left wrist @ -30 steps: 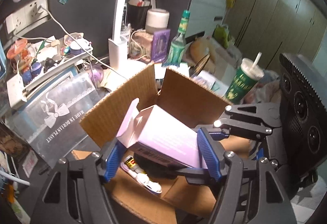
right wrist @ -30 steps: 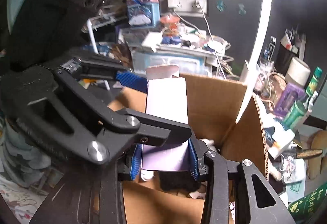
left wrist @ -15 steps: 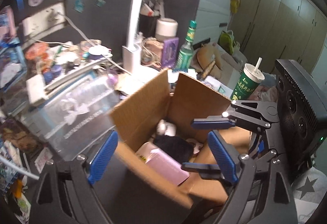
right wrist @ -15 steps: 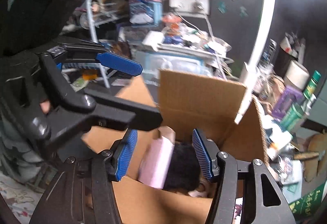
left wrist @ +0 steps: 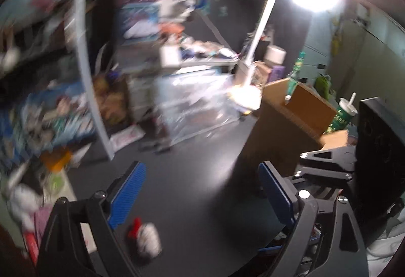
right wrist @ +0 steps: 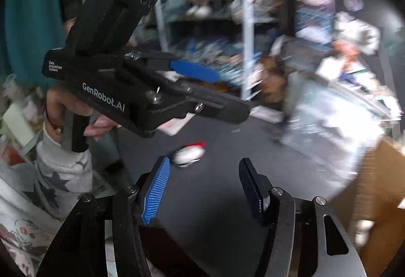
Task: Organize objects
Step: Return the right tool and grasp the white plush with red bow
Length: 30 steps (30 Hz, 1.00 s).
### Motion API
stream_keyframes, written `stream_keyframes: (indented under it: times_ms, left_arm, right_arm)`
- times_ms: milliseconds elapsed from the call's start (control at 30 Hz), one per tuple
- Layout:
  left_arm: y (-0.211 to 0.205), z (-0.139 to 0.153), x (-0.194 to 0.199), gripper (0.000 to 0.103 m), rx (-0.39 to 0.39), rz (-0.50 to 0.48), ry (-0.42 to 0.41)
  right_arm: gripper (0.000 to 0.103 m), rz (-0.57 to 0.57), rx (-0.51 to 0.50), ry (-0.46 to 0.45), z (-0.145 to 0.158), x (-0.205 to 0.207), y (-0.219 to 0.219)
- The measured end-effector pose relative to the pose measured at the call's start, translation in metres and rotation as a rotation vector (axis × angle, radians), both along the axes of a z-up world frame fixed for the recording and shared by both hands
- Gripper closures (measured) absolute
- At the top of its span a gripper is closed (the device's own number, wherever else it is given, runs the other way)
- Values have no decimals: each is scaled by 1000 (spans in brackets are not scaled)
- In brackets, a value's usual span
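Both views are motion-blurred. My left gripper [left wrist: 202, 188] stands open over the dark tabletop [left wrist: 192, 175] with nothing between its blue pads. A small white-and-red object [left wrist: 145, 239] lies on the table just below its left finger. My right gripper [right wrist: 203, 188] has its jaws opening, and nothing is between them. The same white-and-red object [right wrist: 188, 153] lies just beyond its left pad. The brown cardboard box [left wrist: 291, 120] stands to the right of both grippers and also shows as the box [right wrist: 379, 188] at the right edge of the right wrist view. A hand [right wrist: 76, 110] holds the left gripper [right wrist: 217, 89] at the upper left.
A white metal shelf rack [left wrist: 83, 74] packed with clutter stands at the left. A clear plastic box [left wrist: 197, 100] and a white desk lamp [left wrist: 258, 31] stand behind the table. A green drink cup [left wrist: 341, 115] stands beyond the cardboard box.
Both grippers let go of the pink box, which dropped into the cardboard box. Both opened, then swung left, away from the box, over the dark table.
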<state>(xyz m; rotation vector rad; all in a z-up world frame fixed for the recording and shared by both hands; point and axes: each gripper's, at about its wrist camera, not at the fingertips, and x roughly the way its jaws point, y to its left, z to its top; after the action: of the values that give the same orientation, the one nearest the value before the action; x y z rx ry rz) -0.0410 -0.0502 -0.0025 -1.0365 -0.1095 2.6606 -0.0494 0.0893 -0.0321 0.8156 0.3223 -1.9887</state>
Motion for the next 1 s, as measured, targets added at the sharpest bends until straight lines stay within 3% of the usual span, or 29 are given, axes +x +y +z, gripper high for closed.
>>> stream_keyframes:
  times_ms: [167, 433, 633, 700, 1000]
  left_arm:
    - [-40, -51, 18, 14, 24, 101, -70]
    - [-80, -100, 37, 14, 76, 189, -158]
    - [-91, -109, 43, 14, 96, 200, -177]
    - [-92, -111, 40, 14, 101, 199, -184]
    - [-77, -118, 18, 14, 148, 133, -222]
  right_arm:
    - [48, 59, 44, -80, -59, -11, -55]
    - [48, 81, 142, -77, -112, -34, -110]
    - [52, 79, 188, -47, -126, -44, -126]
    - [64, 84, 193, -50, -129, -47, -130]
    - [68, 81, 150, -56, -124, -41, -116]
